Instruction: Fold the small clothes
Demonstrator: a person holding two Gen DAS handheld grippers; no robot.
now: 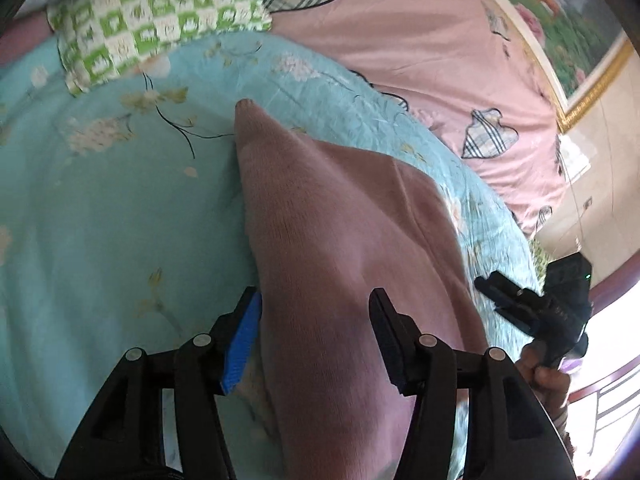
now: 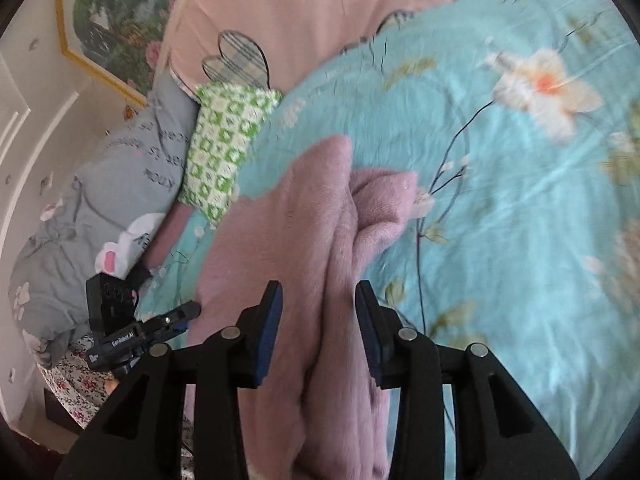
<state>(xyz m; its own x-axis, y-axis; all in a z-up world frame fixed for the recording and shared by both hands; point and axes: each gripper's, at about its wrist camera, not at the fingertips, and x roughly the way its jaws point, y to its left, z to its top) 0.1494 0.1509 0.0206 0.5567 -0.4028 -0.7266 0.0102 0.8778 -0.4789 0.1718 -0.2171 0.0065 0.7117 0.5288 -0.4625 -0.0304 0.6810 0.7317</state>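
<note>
A mauve-pink knit garment (image 1: 332, 240) lies on the turquoise floral quilt (image 1: 100, 200). In the left wrist view it stretches from a pointed corner at the far end down between my fingers. My left gripper (image 1: 316, 304) is open, its jaws standing either side of the cloth. In the right wrist view the same garment (image 2: 280, 232) lies bunched in lengthwise folds. My right gripper (image 2: 318, 296) is open, astride the folds. Each gripper shows in the other's view: the right one (image 1: 532, 304) and the left one (image 2: 140, 328).
A green-and-white checked pillow (image 1: 156, 12) lies at the quilt's far edge. A pink sheet with plaid hearts (image 1: 420, 40) covers the bed beyond. A grey printed duvet (image 2: 100, 208) is bunched at the left. A framed picture (image 2: 112, 16) hangs on the wall.
</note>
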